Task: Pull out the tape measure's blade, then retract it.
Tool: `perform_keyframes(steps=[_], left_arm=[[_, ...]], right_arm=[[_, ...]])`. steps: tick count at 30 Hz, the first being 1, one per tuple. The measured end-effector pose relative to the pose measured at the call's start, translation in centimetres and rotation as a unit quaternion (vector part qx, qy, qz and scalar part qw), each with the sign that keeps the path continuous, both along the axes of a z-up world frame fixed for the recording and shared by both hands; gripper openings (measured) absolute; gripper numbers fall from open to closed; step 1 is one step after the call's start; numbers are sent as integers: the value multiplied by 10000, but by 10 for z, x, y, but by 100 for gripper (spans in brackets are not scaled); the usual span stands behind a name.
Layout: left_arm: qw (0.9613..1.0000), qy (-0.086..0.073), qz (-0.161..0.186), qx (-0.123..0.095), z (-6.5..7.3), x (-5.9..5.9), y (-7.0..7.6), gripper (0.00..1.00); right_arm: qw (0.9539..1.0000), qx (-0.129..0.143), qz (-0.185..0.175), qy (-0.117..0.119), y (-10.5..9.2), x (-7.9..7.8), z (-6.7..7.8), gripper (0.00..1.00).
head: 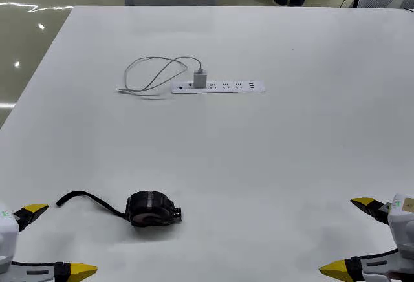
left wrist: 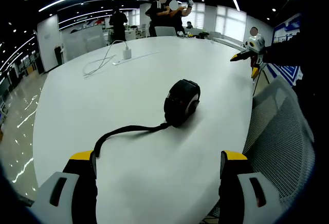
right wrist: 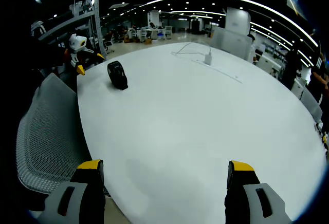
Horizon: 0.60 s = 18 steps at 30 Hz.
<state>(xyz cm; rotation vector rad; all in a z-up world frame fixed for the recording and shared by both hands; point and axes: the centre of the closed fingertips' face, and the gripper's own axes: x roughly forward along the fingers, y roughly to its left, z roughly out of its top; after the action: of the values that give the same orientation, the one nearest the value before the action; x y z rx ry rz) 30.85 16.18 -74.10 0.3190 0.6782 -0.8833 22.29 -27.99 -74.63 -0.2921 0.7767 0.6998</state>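
A black tape measure lies on the white table near its front left, with a black strap trailing off to the left. My left gripper stands open just left of it, nothing between its yellow-tipped fingers; in the left gripper view the tape measure sits ahead of the jaws and its strap reaches toward them. My right gripper is open at the front right, far from the tape measure. No blade is drawn out.
A white power strip with a plugged charger and a coiled white cable lies mid-table. A grey mesh chair stands at the near table edge. People stand beyond the far end.
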Motion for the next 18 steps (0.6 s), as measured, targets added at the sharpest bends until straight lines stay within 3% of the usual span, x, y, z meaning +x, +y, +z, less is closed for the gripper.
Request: perform_keyframes(steps=[4,6,7,9,13,18], left_arm=[[9999,73,-86,-10,2,2,-5,99],[9995,15,-238,214,0,4,-5,99],[9993,2,-311,224,0,4,-6,99],[9991,153,-346,209,-1,5,-9,99],[9981,122,-540,288,-1,10,-16,99],[9972,148,-714,189,5,17,-31,99]], right_arm=[[10000,-12,46,0,5,4,3,99],[10000,14,89,-21,9,7,5,99],[9999,28,104,-23,11,8,6,99],[9998,29,179,-27,16,11,6,99],[9993,-17,365,-16,27,17,6,99],[9985,-5,540,-46,41,26,7,99]])
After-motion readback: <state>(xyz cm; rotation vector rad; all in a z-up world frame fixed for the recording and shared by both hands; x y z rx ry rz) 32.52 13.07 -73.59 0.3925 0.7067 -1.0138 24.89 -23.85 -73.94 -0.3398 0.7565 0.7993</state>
